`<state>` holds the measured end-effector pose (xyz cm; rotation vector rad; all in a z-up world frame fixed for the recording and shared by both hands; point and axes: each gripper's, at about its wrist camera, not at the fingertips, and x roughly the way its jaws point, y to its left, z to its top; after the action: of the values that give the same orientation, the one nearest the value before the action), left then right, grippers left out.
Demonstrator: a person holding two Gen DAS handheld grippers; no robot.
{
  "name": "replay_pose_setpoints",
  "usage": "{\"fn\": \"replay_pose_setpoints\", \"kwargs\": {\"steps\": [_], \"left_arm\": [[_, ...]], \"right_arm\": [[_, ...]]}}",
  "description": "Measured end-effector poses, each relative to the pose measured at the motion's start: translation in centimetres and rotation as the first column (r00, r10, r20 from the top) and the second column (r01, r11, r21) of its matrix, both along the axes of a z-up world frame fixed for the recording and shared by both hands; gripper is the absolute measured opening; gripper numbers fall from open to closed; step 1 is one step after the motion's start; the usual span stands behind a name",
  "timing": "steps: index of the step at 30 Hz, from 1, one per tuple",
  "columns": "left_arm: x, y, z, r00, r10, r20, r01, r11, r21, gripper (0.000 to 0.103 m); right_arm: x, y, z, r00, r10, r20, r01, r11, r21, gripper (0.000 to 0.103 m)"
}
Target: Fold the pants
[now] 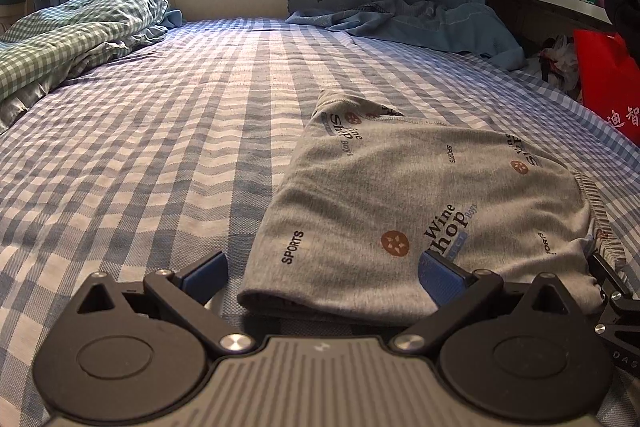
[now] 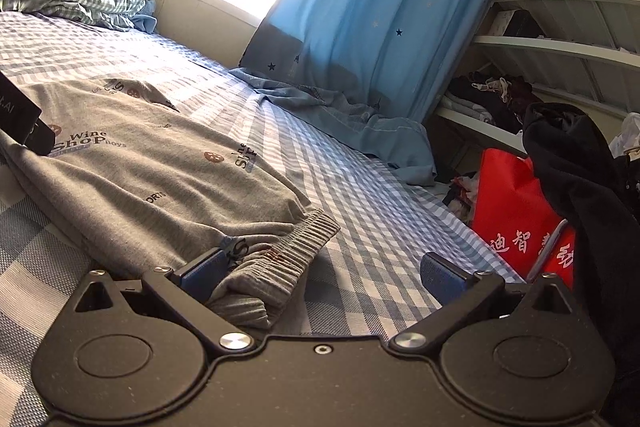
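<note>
Both grippers are hanging low over the bed with fingers spread wide. Left gripper is straddling the near folded edge of the grey pants, which are lying folded on the checked sheet. Right gripper is sitting at the ribbed waistband, one finger touching the cloth, nothing pinched.

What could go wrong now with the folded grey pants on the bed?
1. Both the left gripper and the right gripper are open at the near edge of the pants; closing may catch only the top layer.
2. The bunched waistband may undo the fold.
</note>
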<state>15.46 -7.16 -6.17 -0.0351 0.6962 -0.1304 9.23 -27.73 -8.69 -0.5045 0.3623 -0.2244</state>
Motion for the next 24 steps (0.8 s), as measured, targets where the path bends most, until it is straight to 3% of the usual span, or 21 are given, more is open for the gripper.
{"fn": "replay_pose_setpoints", "kwargs": {"steps": [8, 12, 16, 21, 24], "left_arm": [[-0.4, -0.1, 0.0, 1.0, 0.002, 0.002, -0.002, 1.0, -0.011, 0.103], [-0.5, -0.1, 0.0, 1.0, 0.003, 0.003, -0.003, 1.0, -0.01, 0.102], [-0.6, -0.1, 0.0, 1.0, 0.004, 0.003, -0.004, 1.0, -0.012, 0.103], [-0.6, -0.1, 0.0, 1.0, 0.005, 0.001, -0.005, 1.0, -0.016, 0.103], [-0.5, -0.1, 0.0, 1.0, 0.005, -0.002, -0.005, 1.0, -0.019, 0.103]], "right_arm": [[-1.1, -1.6, 0.8, 0.999, 0.0, 0.051, -0.007, 0.991, 0.136, 0.102], [-0.8, -2.6, 1.1, 1.0, -0.01, 0.027, 0.004, 0.979, 0.203, 0.102], [-0.4, -2.3, 0.9, 1.0, -0.001, -0.008, 0.002, 0.982, 0.188, 0.102], [-1.2, -1.9, 0.8, 0.999, -0.009, 0.052, 0.001, 0.987, 0.158, 0.102], [-1.1, -2.3, 1.0, 0.999, 0.0, 0.047, -0.009, 0.982, 0.187, 0.102]]}}
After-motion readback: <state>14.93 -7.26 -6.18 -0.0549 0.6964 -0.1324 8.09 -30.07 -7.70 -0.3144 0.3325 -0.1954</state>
